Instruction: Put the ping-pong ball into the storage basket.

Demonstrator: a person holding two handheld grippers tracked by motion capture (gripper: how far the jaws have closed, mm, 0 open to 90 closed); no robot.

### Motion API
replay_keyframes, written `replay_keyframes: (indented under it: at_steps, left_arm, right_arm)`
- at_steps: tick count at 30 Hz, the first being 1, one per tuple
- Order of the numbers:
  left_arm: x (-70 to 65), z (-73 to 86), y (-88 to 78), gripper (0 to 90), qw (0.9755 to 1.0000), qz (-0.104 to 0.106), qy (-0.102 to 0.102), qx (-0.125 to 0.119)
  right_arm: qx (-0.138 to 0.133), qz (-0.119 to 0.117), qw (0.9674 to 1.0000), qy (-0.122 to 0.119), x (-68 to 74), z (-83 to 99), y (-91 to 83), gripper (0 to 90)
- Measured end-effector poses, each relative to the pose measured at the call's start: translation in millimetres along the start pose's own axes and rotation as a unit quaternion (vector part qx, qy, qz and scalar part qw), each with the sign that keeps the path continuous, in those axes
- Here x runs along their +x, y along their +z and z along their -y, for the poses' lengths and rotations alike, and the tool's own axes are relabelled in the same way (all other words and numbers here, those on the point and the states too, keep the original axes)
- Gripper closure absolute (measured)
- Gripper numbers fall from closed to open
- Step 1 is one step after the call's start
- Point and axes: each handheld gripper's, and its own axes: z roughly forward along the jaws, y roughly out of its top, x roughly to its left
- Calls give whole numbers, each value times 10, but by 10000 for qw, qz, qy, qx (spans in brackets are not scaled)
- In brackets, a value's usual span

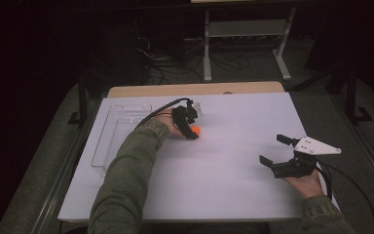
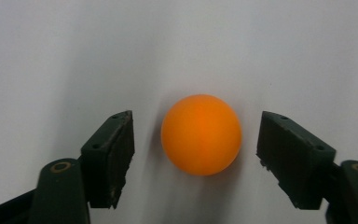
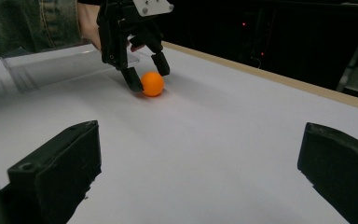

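Orange ball (image 2: 201, 134) sits squarely between your left gripper's (image 2: 196, 154) wide, untouching jaws, well away from your empty, spread right gripper (image 1: 278, 149).

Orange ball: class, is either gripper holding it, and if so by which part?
Nothing is held. The left gripper is open around the ball, gaps on both sides. The right gripper is open too.

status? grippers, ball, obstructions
Left gripper open, jaws straddling the orange ball, gaps both sides. Right gripper open, empty, off to the side. Ball on the white table. Clear tray beside, not obstructing.
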Motion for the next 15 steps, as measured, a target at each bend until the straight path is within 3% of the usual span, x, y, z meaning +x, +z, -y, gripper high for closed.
replay_keyframes:
  at_steps: [15]
  left_arm:
    - [6,4,8,404,10000,64,-10,37]
  right_arm:
    - [22,-8,10000,2,-1,5,3,0]
